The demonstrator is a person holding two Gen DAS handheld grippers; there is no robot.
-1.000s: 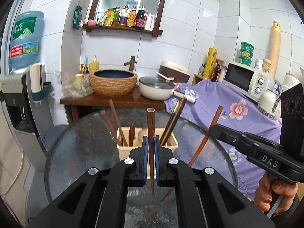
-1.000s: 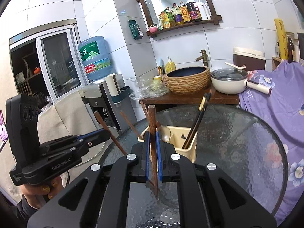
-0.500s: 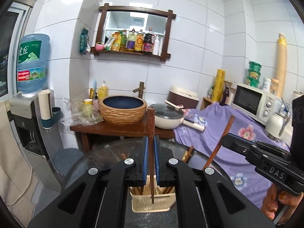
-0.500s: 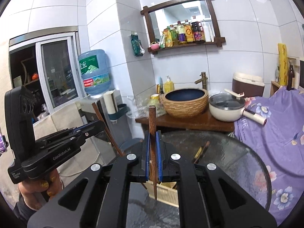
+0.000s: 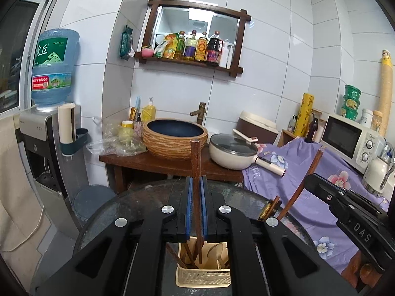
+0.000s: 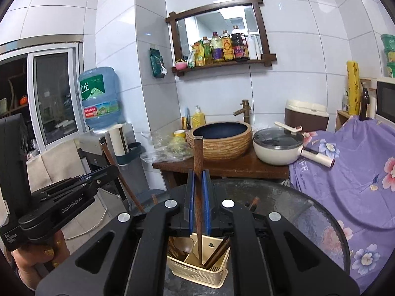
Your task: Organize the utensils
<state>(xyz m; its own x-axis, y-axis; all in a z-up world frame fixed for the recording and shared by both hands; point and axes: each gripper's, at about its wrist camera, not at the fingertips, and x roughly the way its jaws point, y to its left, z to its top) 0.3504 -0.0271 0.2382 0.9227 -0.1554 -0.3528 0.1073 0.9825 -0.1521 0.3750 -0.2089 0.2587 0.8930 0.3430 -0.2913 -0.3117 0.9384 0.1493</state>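
Left wrist view: dark reddish-brown wooden chopstick (image 5: 196, 172), square-ended, upright.

The chopstick (image 5: 195, 162) looks like dark wood, a bit rough. The basket (image 6: 197, 272) is cream plastic with a woven pattern. The round table (image 6: 318, 219) is bumpy glass. The wall tiles (image 5: 271, 93) are white and shiny. The purple cloth (image 6: 350, 177) is soft with flowers. The sink bowl (image 5: 174, 145) has a rough ridged outside.

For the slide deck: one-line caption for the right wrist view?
Right claw shut on a wooden chopstick above the cream utensil caddy.
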